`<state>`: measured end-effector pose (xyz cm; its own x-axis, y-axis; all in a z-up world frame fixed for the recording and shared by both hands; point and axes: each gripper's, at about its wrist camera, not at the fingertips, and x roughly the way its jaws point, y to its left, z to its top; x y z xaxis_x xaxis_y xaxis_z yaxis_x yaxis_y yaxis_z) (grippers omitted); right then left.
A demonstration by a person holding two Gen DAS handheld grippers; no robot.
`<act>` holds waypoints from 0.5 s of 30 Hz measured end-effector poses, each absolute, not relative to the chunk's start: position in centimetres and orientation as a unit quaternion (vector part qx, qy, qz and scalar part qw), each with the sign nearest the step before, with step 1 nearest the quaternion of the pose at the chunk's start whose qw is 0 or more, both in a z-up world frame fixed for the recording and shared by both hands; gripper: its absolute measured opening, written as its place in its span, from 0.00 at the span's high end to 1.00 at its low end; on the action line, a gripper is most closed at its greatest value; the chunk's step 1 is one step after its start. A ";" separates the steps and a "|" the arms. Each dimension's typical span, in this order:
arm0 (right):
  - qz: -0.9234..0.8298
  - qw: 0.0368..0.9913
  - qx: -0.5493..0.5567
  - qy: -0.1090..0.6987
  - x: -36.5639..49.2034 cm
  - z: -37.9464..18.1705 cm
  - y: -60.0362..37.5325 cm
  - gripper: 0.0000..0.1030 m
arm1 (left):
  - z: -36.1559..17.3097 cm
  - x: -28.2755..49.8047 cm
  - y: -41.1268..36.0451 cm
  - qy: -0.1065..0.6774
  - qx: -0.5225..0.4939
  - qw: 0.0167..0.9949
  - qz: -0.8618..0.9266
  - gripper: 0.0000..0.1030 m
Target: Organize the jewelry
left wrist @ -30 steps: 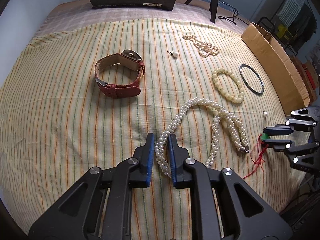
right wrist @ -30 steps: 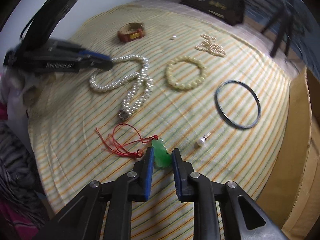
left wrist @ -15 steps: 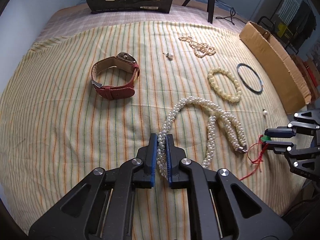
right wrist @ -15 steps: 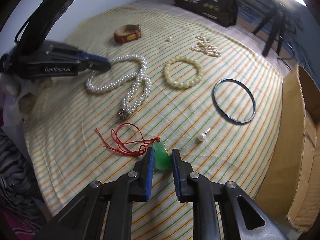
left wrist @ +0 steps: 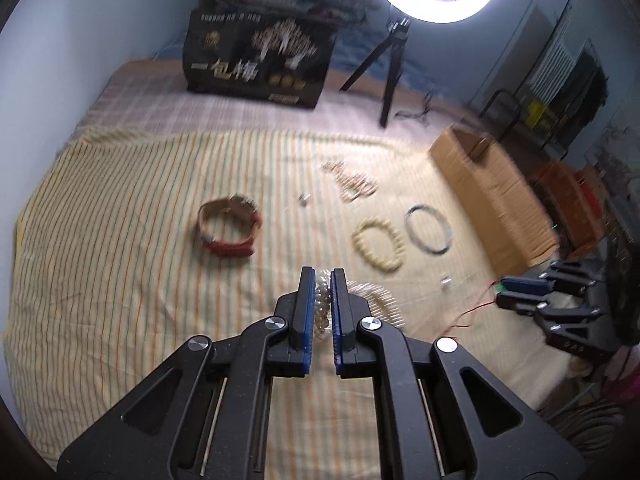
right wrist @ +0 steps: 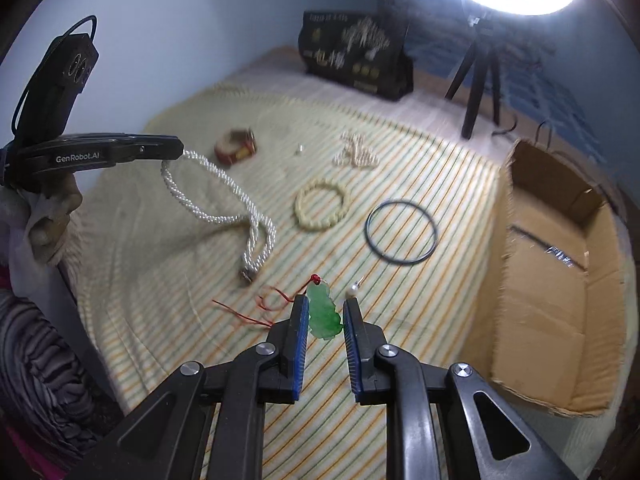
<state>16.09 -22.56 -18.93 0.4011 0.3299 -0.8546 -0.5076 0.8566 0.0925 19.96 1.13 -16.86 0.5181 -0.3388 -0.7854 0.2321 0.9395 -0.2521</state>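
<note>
My left gripper (left wrist: 322, 280) is shut on the white pearl necklace (left wrist: 322, 308), which hangs from it above the striped cloth; in the right wrist view the pearl necklace (right wrist: 224, 208) droops from the left gripper (right wrist: 180, 150) with its clasp end near the cloth. My right gripper (right wrist: 325, 308) is shut on a green jade pendant (right wrist: 325, 314), raised, its red cord (right wrist: 276, 300) trailing down to the left. In the left wrist view the right gripper (left wrist: 502, 296) is at the right edge.
On the striped cloth (left wrist: 120, 280) lie a red-strap watch (left wrist: 230, 230), a cream bead bracelet (right wrist: 322, 208), a dark bangle (right wrist: 401, 234), a small pearl chain (right wrist: 356, 152) and two pearl studs (right wrist: 353, 290). An open cardboard box (right wrist: 560, 300) stands right; a black bag (left wrist: 258, 60) and ring-light tripod (left wrist: 390, 64) stand behind.
Both grippers have risen off the cloth. The left one closed on the pearl necklace and lifted it; the right one lifted the jade pendant with its cord.
</note>
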 end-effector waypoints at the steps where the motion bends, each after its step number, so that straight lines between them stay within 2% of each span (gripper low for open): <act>1: 0.250 0.836 -0.089 0.481 16.0 -18.2 -22.7 0.84 | -16.1 19.8 0.9 0.456 -0.060 0.872 -0.167 0.95; 15: 0.223 0.879 -0.048 0.420 13.9 -11.2 -27.3 0.84 | -9.3 17.8 -1.6 0.400 -0.062 0.891 -0.203 0.95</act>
<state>13.94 -27.26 -11.19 0.5486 0.3511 -0.7588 -0.4314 0.8963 0.1028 17.79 -1.63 -9.34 0.5969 -0.4114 -0.6888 0.3122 0.9100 -0.2729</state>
